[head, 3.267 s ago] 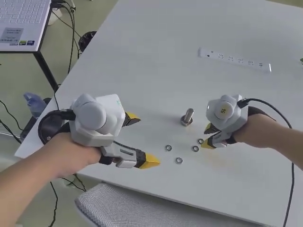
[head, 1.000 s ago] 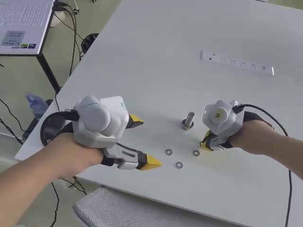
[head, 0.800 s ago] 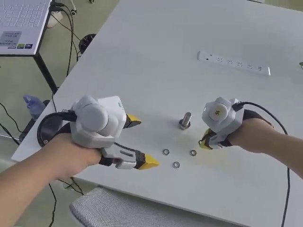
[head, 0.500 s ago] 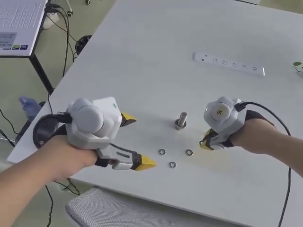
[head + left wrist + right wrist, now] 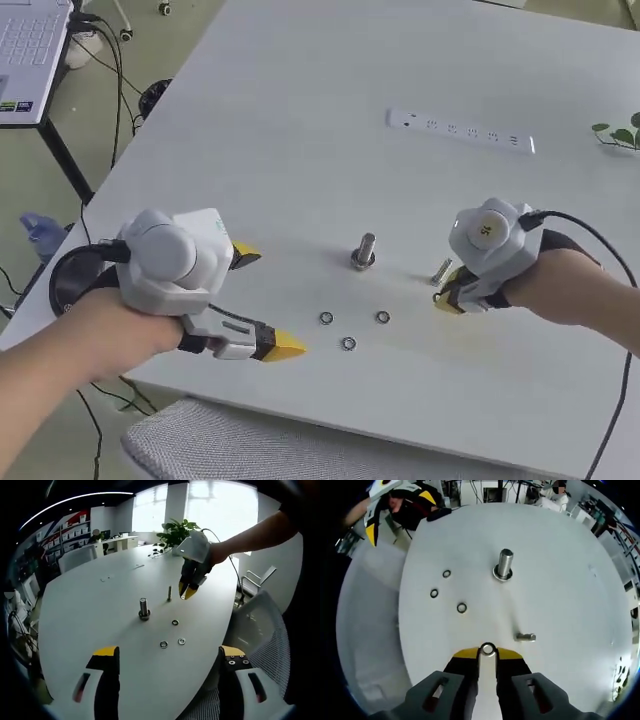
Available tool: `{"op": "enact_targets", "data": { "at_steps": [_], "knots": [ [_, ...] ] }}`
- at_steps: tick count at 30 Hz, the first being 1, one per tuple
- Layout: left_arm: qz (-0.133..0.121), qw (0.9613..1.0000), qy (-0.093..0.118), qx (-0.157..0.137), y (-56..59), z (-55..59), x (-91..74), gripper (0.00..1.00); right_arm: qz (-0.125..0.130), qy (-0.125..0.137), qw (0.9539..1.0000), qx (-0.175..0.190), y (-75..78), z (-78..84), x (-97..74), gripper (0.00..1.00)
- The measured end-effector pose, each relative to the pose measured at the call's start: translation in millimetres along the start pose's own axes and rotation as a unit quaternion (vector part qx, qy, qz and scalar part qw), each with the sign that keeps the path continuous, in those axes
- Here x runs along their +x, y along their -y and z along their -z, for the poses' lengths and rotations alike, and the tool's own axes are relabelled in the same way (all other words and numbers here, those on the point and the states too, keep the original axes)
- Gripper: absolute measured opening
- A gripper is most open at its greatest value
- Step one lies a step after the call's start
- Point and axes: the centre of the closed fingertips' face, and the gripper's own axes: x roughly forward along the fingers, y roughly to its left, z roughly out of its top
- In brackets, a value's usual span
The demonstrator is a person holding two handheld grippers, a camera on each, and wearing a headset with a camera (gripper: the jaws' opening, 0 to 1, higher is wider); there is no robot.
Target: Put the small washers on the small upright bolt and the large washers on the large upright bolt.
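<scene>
Left claw (image 5: 265, 300): spread wide, yellow tips well apart, held in a hand (image 5: 110, 325) above the near-left part of the white worktop (image 5: 300, 120); touching none of the parts.
Left washer (image 5: 330, 318): flat on the worktop, just right of the left claw's nearer tip, apart from it.
Front washer (image 5: 352, 343): flat, closest to the worktop's near edge, near the other two loose ones without touching either.
Right washer (image 5: 387, 317): flat, between the front washer and the right claw, in front of the large bolt.
Loose trio from the left gripper view: lying ahead of and between the open jaws, with both bolts beyond.
Large bolt (image 5: 365, 250): upright on its wider base, behind the three loose washers, roughly midway between the two claws, well apart from each.
Small bolt (image 5: 442, 270): upright, thin, right of the large bolt, just beside the right claw's tips on their far side; whether touching, cannot tell.
Pinched washer (image 5: 488, 644): a silver ring gripped at the very tips of the right claw, lifted off the worktop, near the small bolt and not on it; small or large, cannot tell.
Right claw (image 5: 445, 300): pressed together on the pinched washer, tips pointing down, close above the worktop beside the small bolt.
Power strip (image 5: 460, 132): white, flat, far back on the worktop, well apart from everything else.
</scene>
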Motion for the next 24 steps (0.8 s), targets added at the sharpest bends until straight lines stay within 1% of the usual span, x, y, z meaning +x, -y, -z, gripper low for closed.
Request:
{"op": "enact_targets", "data": {
  "at_steps": [3,7,8,12,15,19,20,22,24],
  "knots": [
    [-0.002,1.0,0.001,-0.005,-0.7,2.0,1.3,0.84,0.002,0.003,0.9999,0.011,1.5,4.6,-4.9,0.12],
    [-0.001,1.0,0.004,-0.005,3.5,2.5,2.4,0.85,0.008,0.008,0.9997,0.021,4.9,10.2,-10.2,0.12],
    [0.001,0.9999,0.009,-0.007,5.5,1.4,2.5,0.86,0.009,0.009,0.9997,0.022,5.4,11.2,-11.1,0.12],
    [-0.001,0.9999,0.008,-0.009,6.7,2.8,3.2,0.88,0.017,0.007,0.9994,0.03,12.6,15.8,-14.0,0.12],
    [-0.008,0.9998,0.017,-0.011,4.3,0.5,3.3,0.93,0.019,0.008,0.9992,0.035,16.6,16.2,-16.2,0.12],
    [-0.011,0.9999,0.008,-0.009,1.2,4.3,4.5,0.94,0.022,0.008,0.999,0.039,22.4,16.4,-19.0,0.12],
    [-0.009,0.9999,0.007,-0.011,1.0,5.9,5.5,0.94,0.024,0.011,0.9988,0.042,24.6,15.5,-20.6,0.12],
    [-0.008,0.9999,0.008,-0.013,1.5,5.9,6.2,0.95,0.026,0.014,0.9986,0.044,28.2,13.2,-23.0,0.12],
    [-0.006,0.9998,0.01,-0.014,4.0,5.2,7.3,0.96,0.026,0.017,0.9985,0.045,35.1,11.7,-22.5,0.12]
  ]
}}
